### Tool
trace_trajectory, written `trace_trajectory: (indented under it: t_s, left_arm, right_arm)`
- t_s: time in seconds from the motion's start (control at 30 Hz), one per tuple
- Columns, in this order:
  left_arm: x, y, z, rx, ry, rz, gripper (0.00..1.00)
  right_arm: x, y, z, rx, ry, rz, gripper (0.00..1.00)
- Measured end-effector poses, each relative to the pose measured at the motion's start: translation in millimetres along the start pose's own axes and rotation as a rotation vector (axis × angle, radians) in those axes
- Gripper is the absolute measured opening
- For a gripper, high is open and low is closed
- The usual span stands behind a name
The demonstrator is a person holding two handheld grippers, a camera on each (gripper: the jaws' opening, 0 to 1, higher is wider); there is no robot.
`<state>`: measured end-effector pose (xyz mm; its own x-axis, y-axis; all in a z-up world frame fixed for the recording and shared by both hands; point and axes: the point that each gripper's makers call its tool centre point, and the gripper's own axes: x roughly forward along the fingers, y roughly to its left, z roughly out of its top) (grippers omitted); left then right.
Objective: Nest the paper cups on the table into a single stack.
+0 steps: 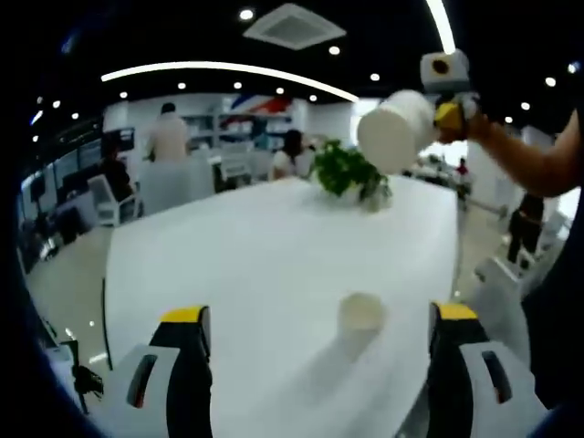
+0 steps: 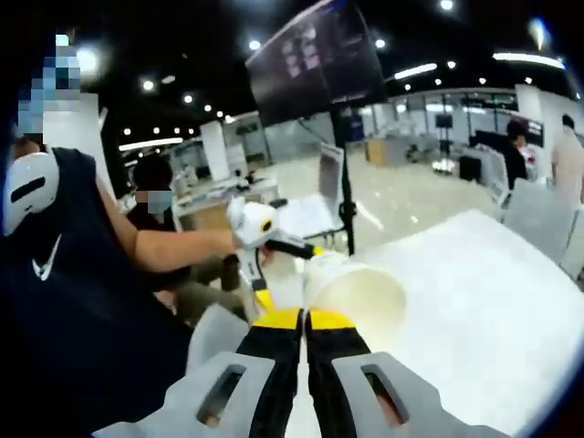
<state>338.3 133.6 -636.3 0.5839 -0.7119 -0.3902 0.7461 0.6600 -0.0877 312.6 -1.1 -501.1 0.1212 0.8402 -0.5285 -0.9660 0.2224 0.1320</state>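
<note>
Right gripper [image 2: 303, 319] clamped on raised paper cup [image 2: 354, 294]; left gripper [image 1: 319, 319] wide over second cup [image 1: 361, 312] on white table [image 1: 246, 265].

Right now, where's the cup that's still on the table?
In the left gripper view, the cup stands on the white table near its close edge, between the left hand-held gripper's open jaws, with the plant at the far end.
</note>
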Motion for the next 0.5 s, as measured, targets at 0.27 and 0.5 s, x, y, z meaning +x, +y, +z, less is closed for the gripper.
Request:
trace_trajectory:
  t_s: [0.27,0.5]
  left_arm:
    - [-8.0,9.5,-27.4,-0.004,0.041,0.035,0.99]
    - [-13.0,18.2,-32.5,-0.004,0.040,0.054,0.99]
  right_arm:
    - [12.4,-3.6,-17.9,-0.054,0.290,0.003,0.00]
    - [18.7,-11.2,-24.7,-0.104,0.523,-0.024,0.00]
